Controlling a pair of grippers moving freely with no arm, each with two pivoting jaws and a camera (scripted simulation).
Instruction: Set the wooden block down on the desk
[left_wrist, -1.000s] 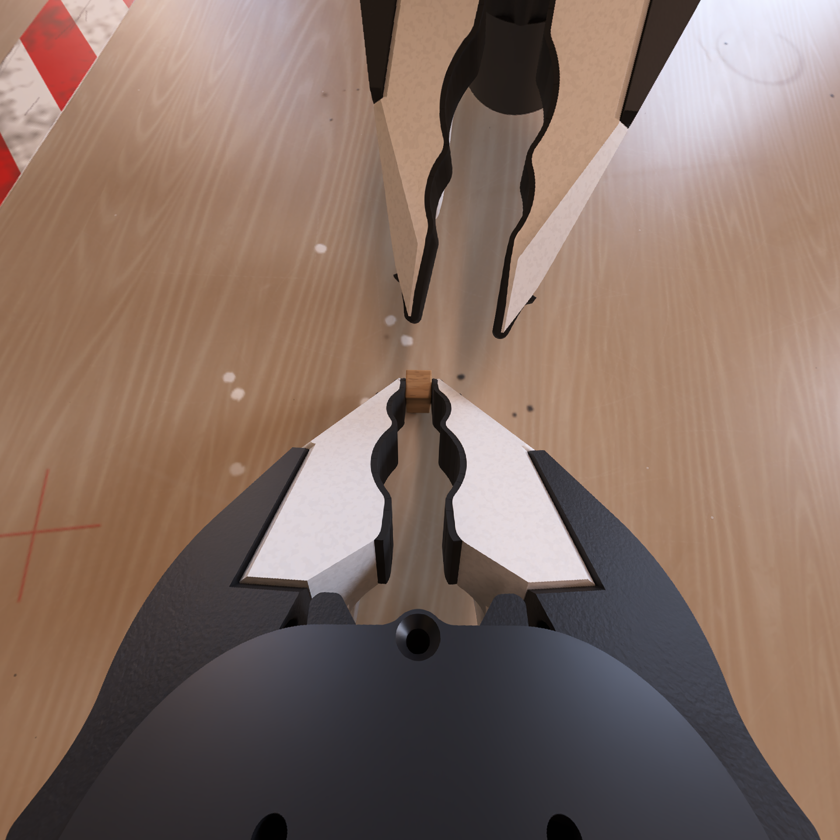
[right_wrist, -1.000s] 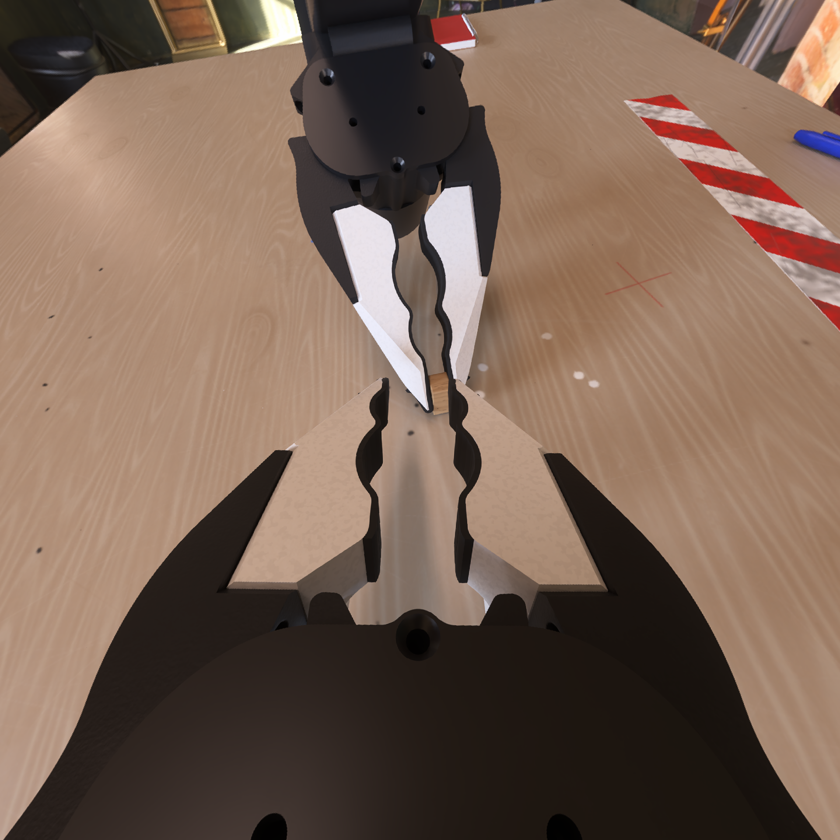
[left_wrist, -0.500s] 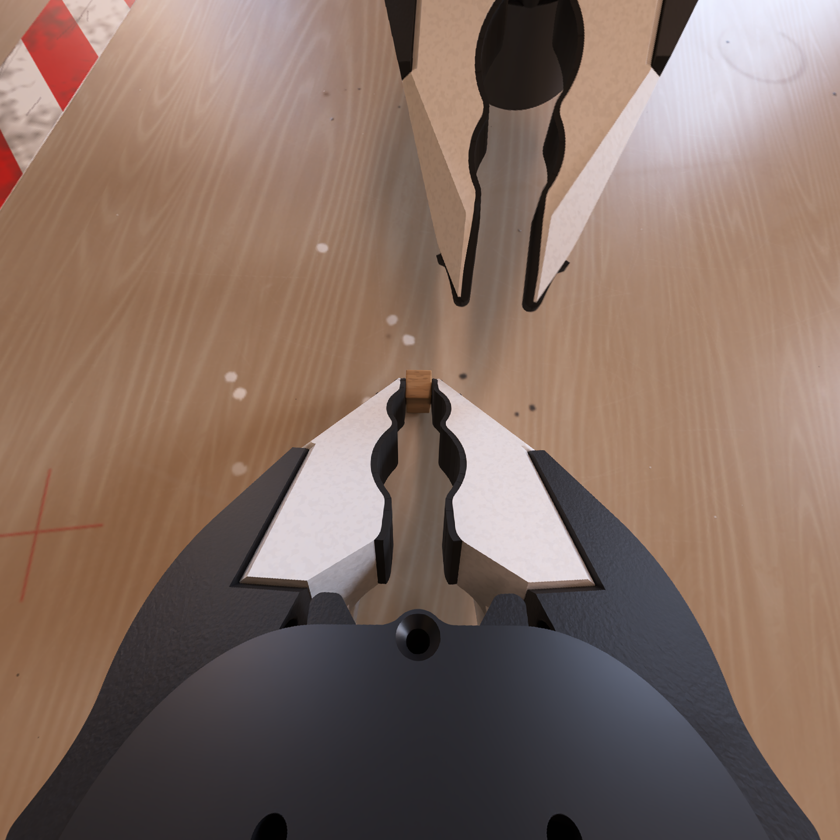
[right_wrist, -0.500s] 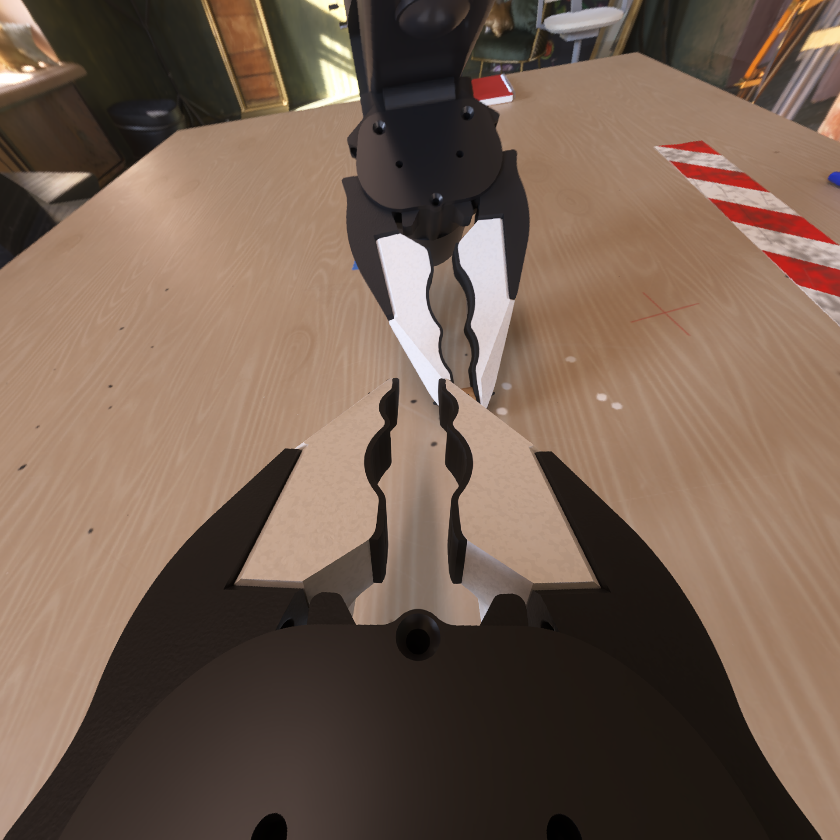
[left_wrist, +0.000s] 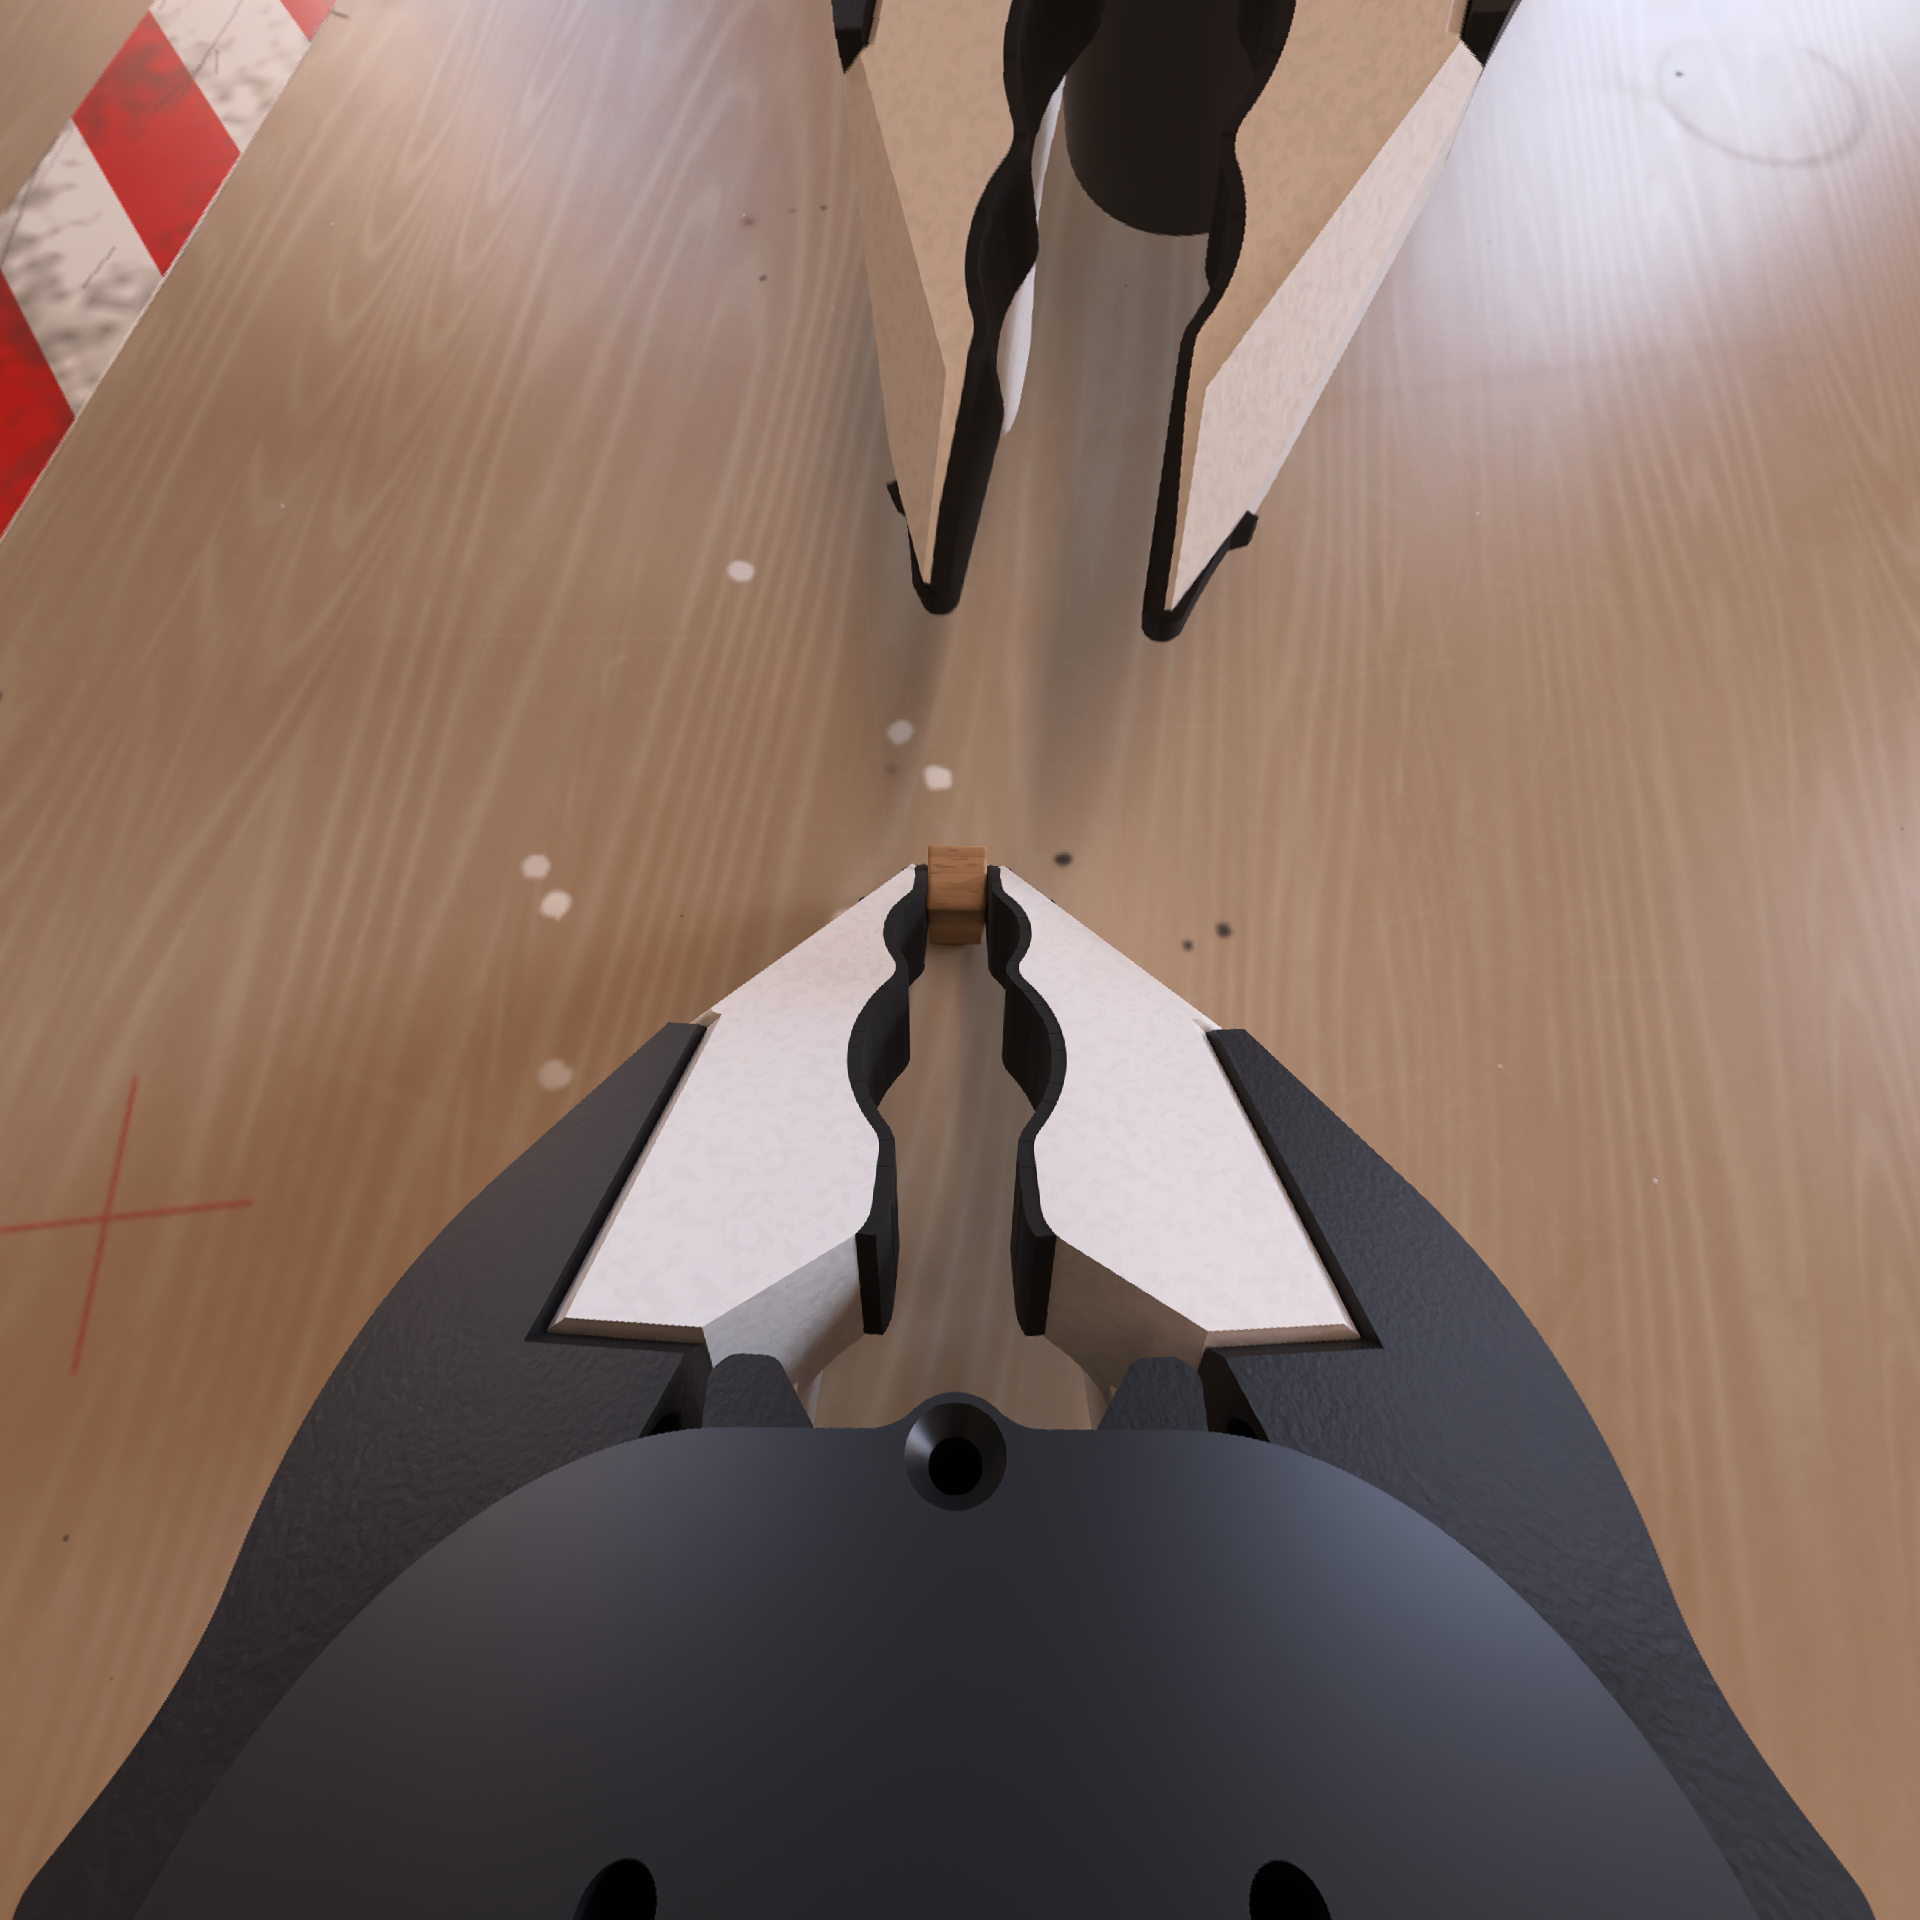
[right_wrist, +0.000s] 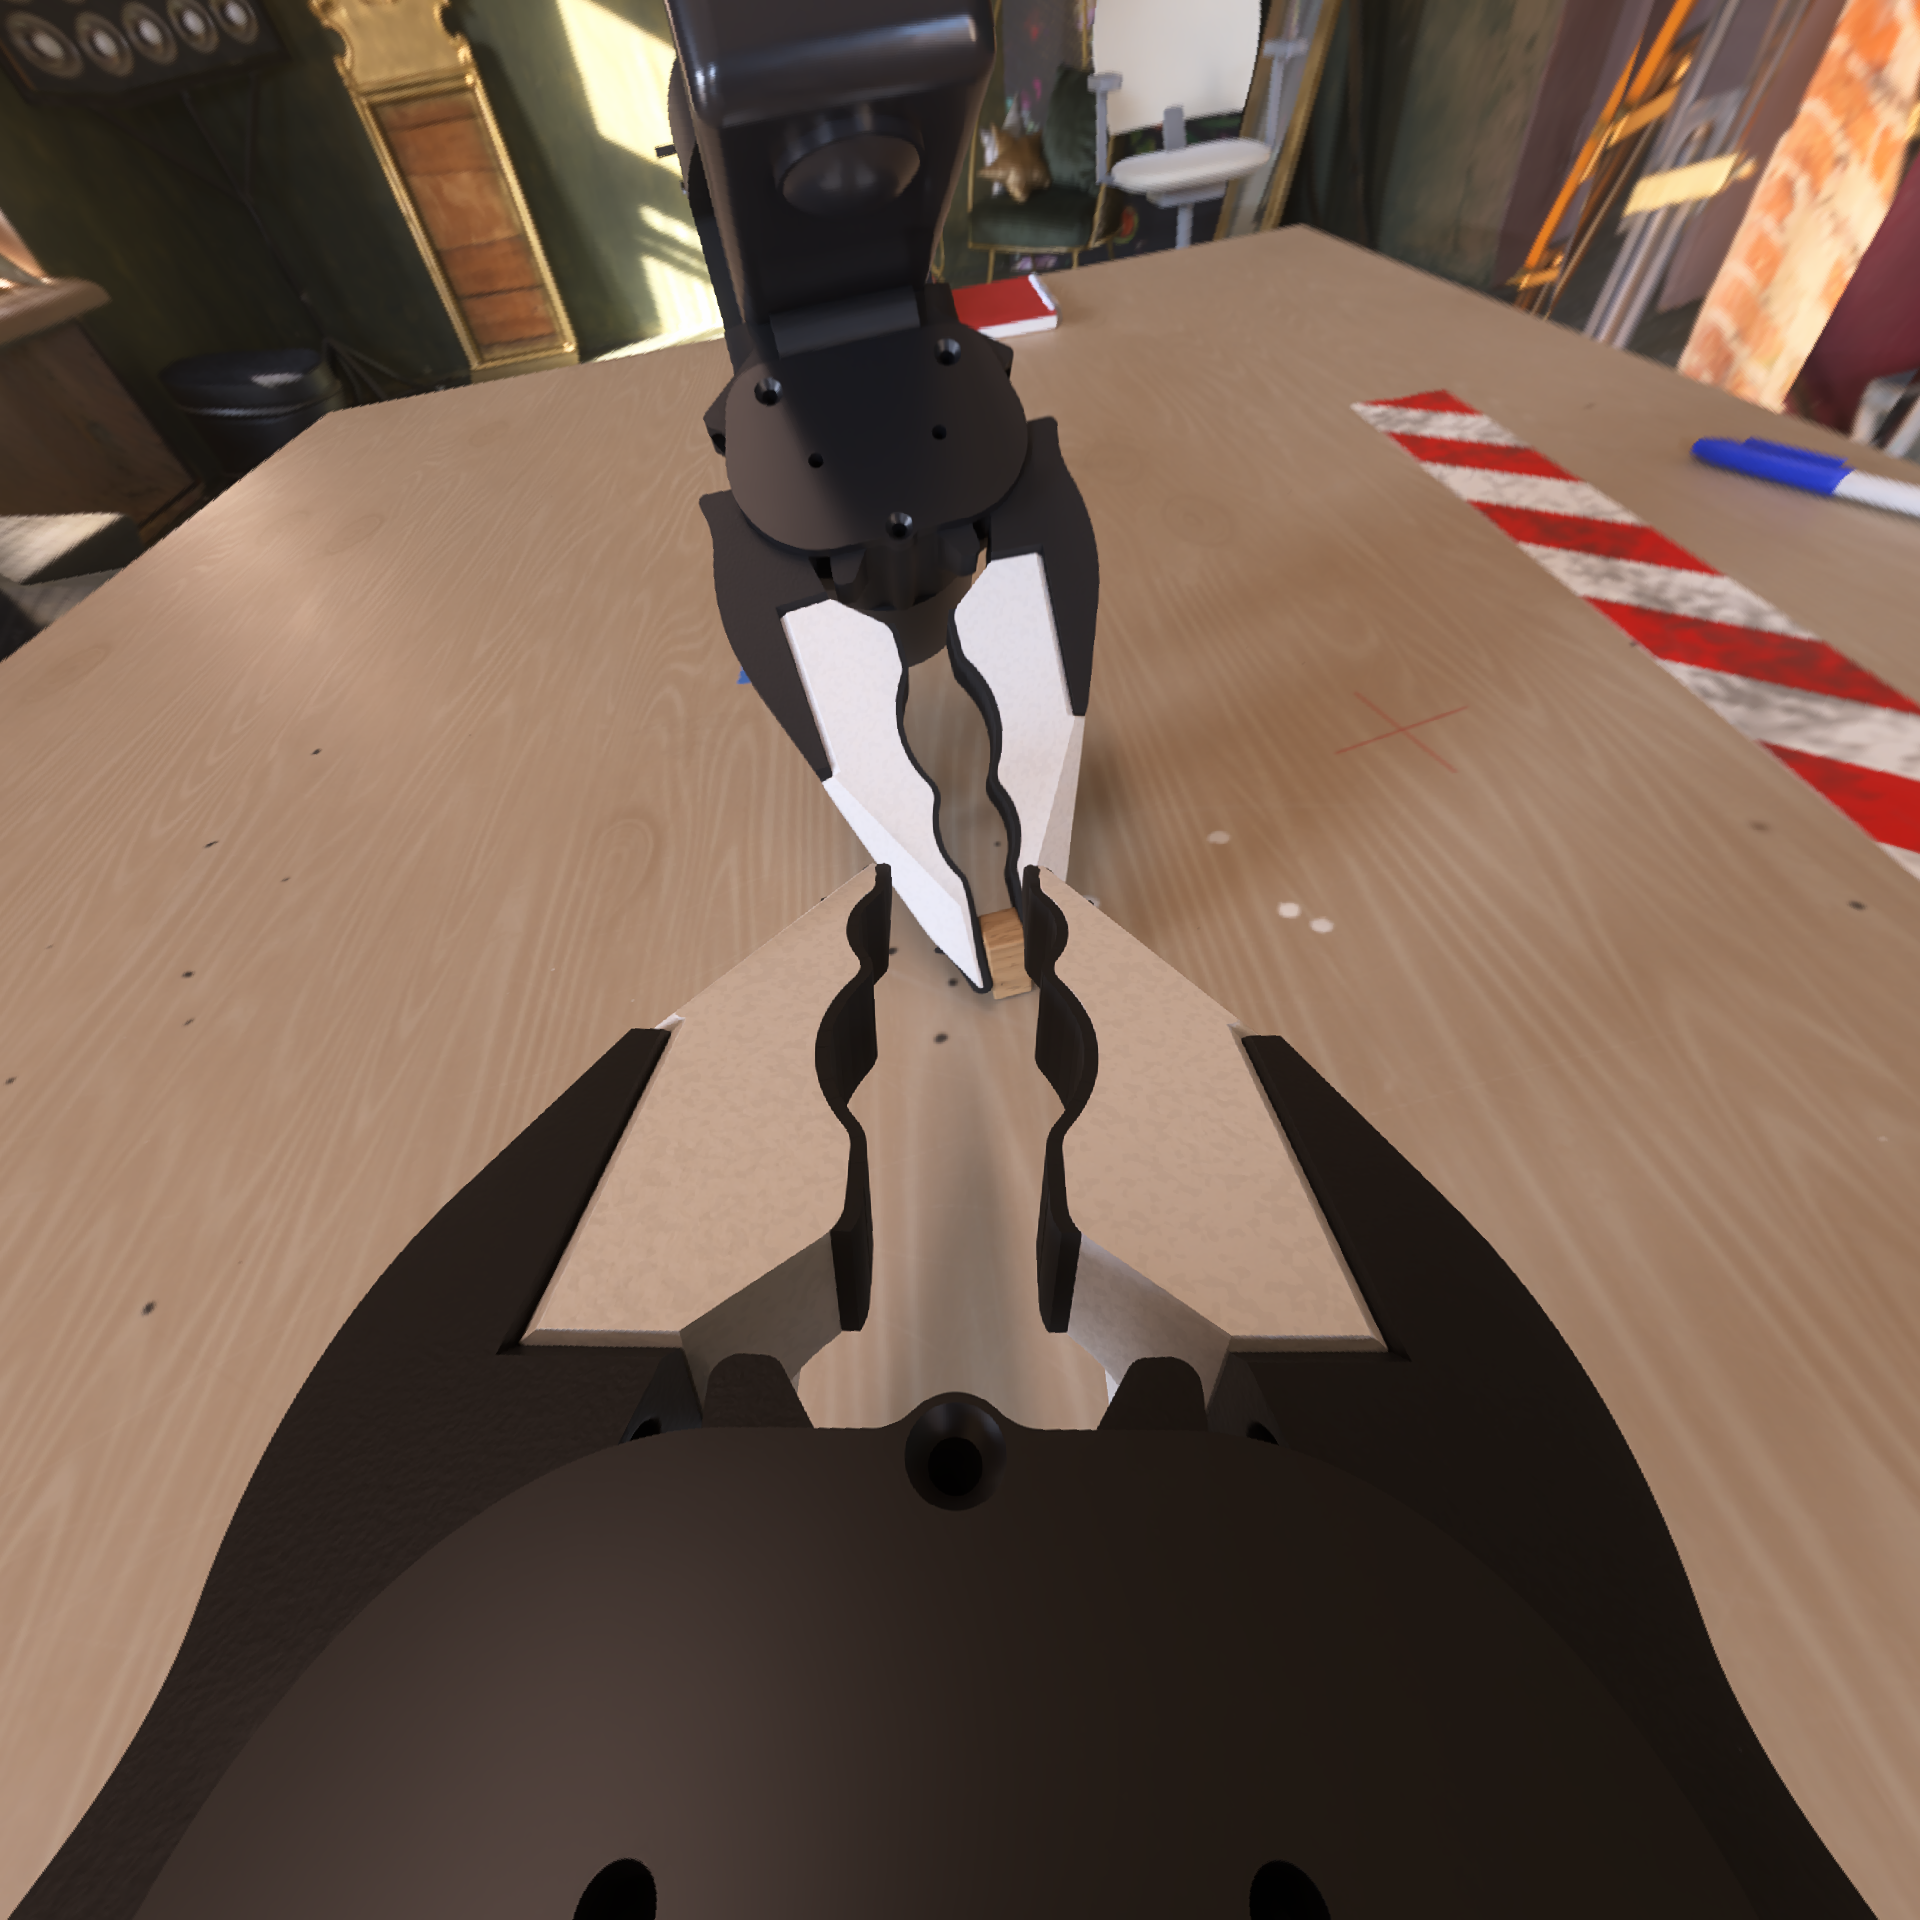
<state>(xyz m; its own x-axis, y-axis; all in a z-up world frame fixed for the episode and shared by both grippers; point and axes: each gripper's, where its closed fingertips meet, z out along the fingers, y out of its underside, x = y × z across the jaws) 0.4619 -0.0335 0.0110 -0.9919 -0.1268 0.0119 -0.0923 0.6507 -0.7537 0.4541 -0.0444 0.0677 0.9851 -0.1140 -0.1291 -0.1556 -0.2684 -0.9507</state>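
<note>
Over the middle of the counter (right_wrist: 416, 831) the left tongs (left_wrist: 956, 899) are clamped on the block (left_wrist: 956, 894), a little wooden cube pinched right at the very tips. From the right wrist view the block (right_wrist: 1006, 951) sits low, close to the wood, but whether its bottom actually touches I can't tell. The left tongs (right_wrist: 1000, 961) come down steep from above there, white-faced fingers, black body.

Facing them head-on are the right tongs (right_wrist: 954, 883), tan-faced, and they're spread wide with nothing in between. In the left wrist view the right tongs (left_wrist: 1049, 618) hang a bit beyond the block, tips apart from it, not touching. So the two sets point at each other nose to nose, with only a strip of bare wood between them.

Other stuff around: a red and white striped strip (right_wrist: 1662, 603) runs along one side, and past it lies a blue marker (right_wrist: 1808, 483). A thin red cross (right_wrist: 1403, 732) is drawn on the wood between the strip and the tongs. A few white specks (right_wrist: 1304, 914) and small dark dots are scattered near the block. At the far edge a red book (right_wrist: 1003, 307) lies flat, partly hidden behind the left tongs' body.
</note>
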